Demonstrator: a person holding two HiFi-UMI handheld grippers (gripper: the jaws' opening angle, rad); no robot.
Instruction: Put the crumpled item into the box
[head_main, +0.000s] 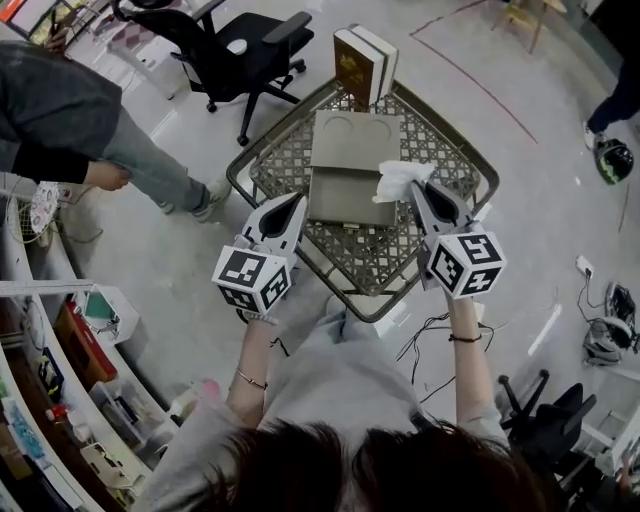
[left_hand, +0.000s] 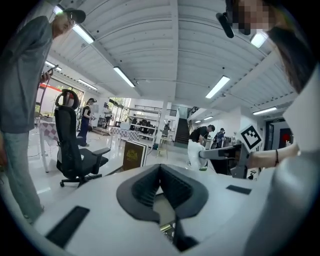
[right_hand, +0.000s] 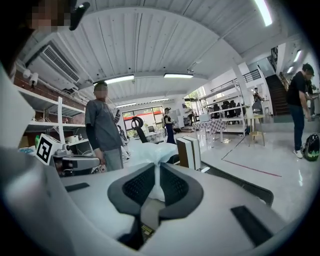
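A crumpled white item (head_main: 400, 181) hangs over the right side of an open grey box (head_main: 345, 190) that lies on a metal lattice table (head_main: 380, 255). My right gripper (head_main: 414, 192) is shut on the crumpled item, just above the box's right edge. In the right gripper view the white wad (right_hand: 150, 151) bulges out past the pinching jaws of the right gripper (right_hand: 157, 169). My left gripper (head_main: 297, 201) hovers at the box's left edge. Seen in its own view, the left gripper (left_hand: 160, 166) is shut with nothing in it.
Two upright brown-and-white books (head_main: 364, 62) stand at the table's far edge. A black office chair (head_main: 235, 45) is beyond the table. A person in grey (head_main: 70, 125) stands at the left near shelves (head_main: 60, 380). Cables (head_main: 430, 335) lie on the floor at the right.
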